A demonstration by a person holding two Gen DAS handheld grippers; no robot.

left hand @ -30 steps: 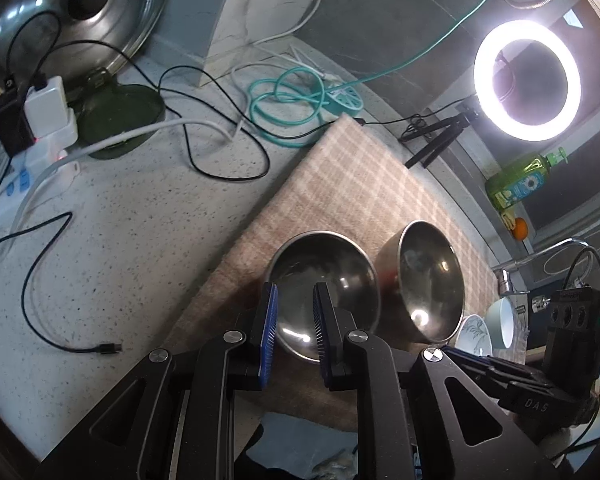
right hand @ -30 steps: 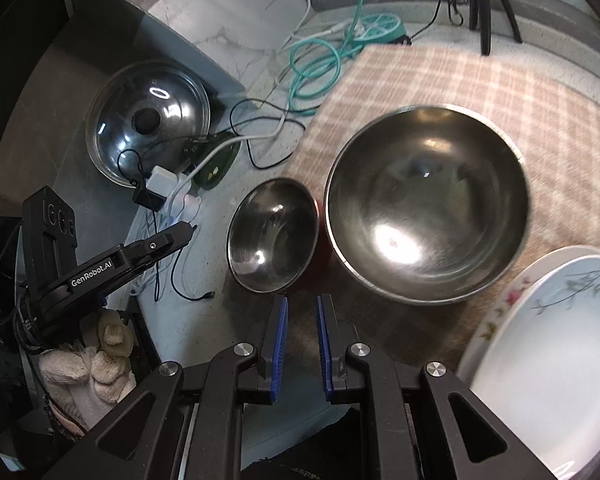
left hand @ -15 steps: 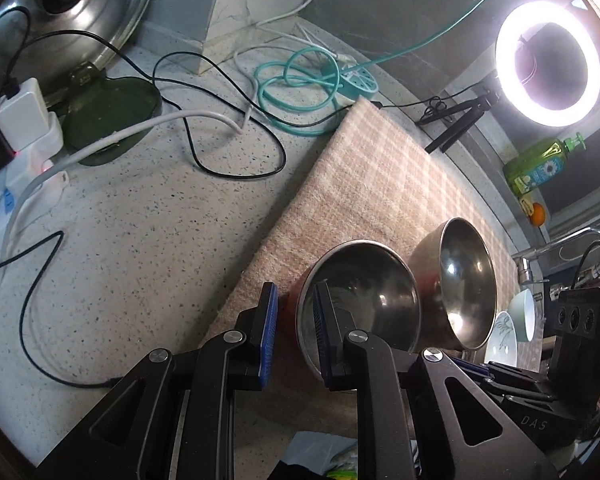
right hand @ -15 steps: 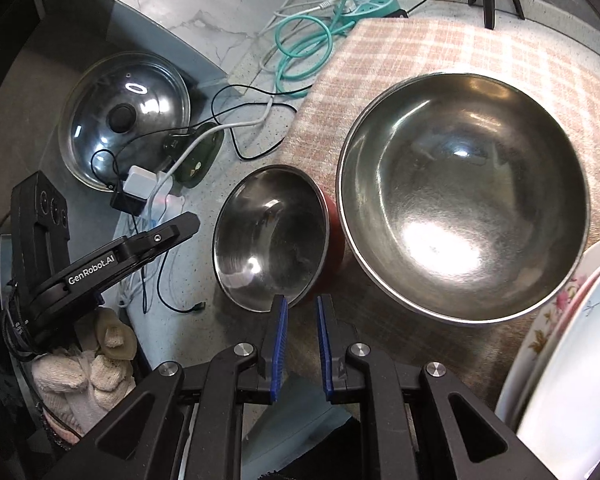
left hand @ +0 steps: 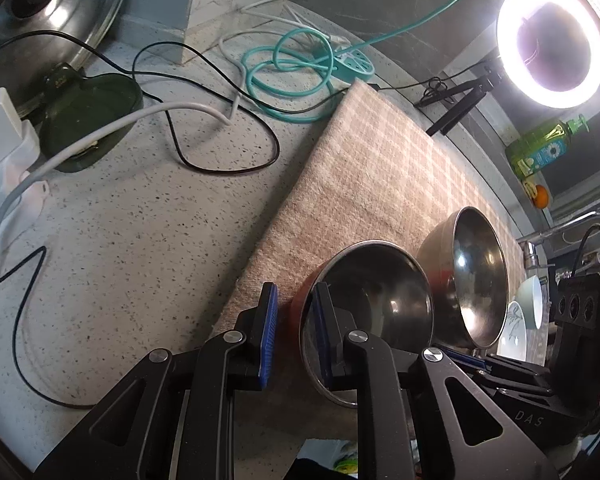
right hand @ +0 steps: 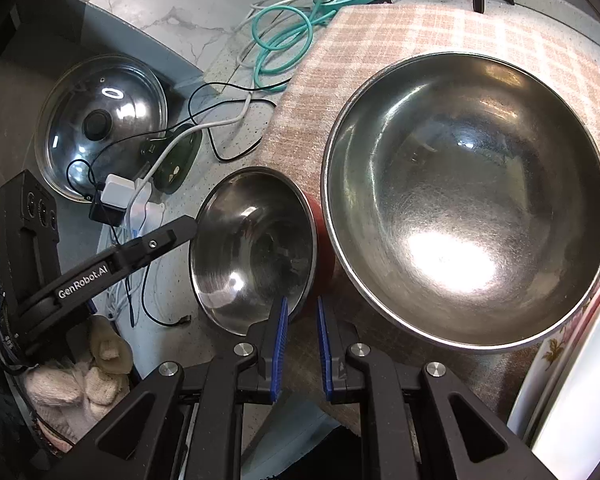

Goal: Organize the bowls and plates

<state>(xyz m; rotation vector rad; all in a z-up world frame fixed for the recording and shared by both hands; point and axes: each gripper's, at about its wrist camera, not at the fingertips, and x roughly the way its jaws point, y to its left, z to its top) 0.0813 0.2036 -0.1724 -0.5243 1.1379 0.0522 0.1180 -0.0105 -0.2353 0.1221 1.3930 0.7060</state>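
The far half of the checked cloth (left hand: 384,160) lies bare — open passage there. Nearer, the small steel bowl (right hand: 252,248) and the large steel bowl (right hand: 468,200) stand almost touching, leaving no gap between. Left of the cloth, cables (left hand: 204,120) sprawl over the desk (left hand: 140,240); stacked plates (right hand: 580,392) block the right edge.

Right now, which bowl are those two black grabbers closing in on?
Find the checked cloth on the speckled counter. Two steel bowls sit on it; yours is the small bowl at the cloth's edge nearest the cables. Unlike the large bowl, it has a red outside.
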